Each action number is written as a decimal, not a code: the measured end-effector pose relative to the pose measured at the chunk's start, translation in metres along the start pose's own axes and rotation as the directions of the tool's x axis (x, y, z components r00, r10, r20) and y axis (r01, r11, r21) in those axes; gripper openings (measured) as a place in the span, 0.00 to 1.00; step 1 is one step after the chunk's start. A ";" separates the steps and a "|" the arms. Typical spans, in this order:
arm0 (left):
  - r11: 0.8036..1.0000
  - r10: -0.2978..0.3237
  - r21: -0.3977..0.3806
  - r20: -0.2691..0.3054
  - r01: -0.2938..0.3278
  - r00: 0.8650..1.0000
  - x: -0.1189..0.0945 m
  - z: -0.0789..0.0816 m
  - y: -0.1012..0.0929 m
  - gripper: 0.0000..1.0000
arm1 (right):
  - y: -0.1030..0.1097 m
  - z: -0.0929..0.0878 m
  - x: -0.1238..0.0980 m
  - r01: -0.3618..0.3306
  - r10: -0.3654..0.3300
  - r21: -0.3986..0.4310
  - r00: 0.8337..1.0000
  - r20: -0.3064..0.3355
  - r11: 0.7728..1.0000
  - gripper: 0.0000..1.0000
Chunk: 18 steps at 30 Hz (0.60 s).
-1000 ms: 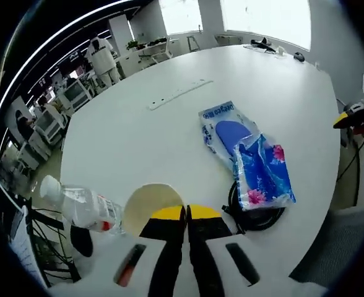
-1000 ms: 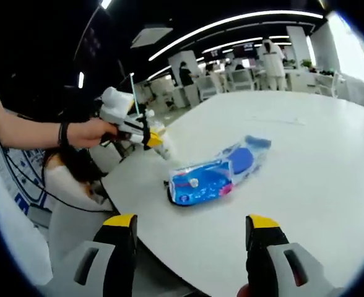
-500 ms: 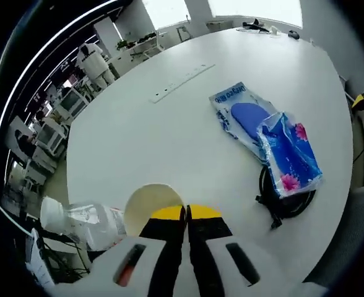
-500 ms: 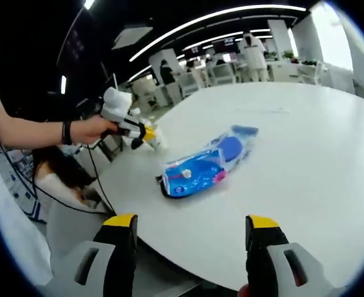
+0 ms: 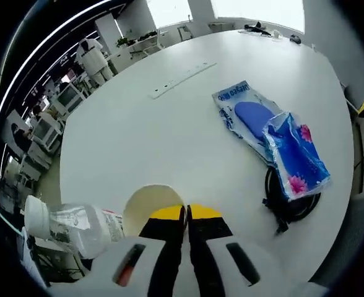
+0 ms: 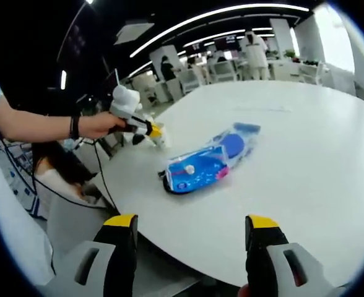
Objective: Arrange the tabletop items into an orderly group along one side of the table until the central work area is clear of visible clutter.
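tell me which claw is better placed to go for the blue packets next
Right, probably. The right claw is open and empty, facing the blue packets across bare table. The left claw is shut on a paper cup near the table's edge by a plastic bottle, so it's busy.

Table [image 5: 138,130] looked smooth matt white, laminate-like; blue floral pack [image 5: 295,158] was glossy crinkled plastic film; insole bag [image 5: 244,111] clear glossy plastic with a matt blue insert; bottle [image 5: 70,221] clear plastic, white cap; cup [image 5: 150,207] matt cream, paper-like; cable [image 5: 287,207] matt black rubbery; left gripper [image 5: 187,213] jaws matt yellow-black plastic.
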<state>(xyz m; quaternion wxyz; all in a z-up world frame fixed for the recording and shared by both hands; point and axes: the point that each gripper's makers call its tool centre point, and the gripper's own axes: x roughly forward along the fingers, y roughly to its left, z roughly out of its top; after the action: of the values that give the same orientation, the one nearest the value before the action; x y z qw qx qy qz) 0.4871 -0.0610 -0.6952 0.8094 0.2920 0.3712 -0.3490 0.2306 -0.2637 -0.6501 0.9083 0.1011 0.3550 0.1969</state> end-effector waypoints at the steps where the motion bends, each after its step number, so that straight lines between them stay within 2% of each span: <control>1: 1.000 -0.002 -0.003 0.002 0.002 1.000 0.000 0.001 0.000 0.00 | 0.000 0.000 0.000 -0.001 0.001 -0.001 1.000 0.000 1.000 0.72; 14: 1.000 -0.006 -0.006 -0.007 0.006 1.000 0.006 -0.003 0.001 0.00 | -0.003 0.007 -0.004 -0.002 0.001 -0.021 1.000 -0.004 1.000 0.72; 16: 1.000 -0.010 -0.002 -0.015 0.010 1.000 0.007 -0.004 0.001 0.04 | -0.004 0.007 -0.005 -0.001 0.001 -0.023 1.000 -0.005 1.000 0.72; 18: 1.000 -0.014 0.008 -0.022 0.014 1.000 0.008 -0.007 -0.001 0.14 | -0.006 0.007 -0.005 -0.002 0.002 -0.026 1.000 -0.008 1.000 0.72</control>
<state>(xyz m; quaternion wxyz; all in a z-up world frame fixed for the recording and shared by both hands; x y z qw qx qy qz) 0.4876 -0.0595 -0.7055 0.8016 0.2967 0.3807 -0.3528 0.2336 -0.2715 -0.6440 0.9079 0.0890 0.3560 0.2027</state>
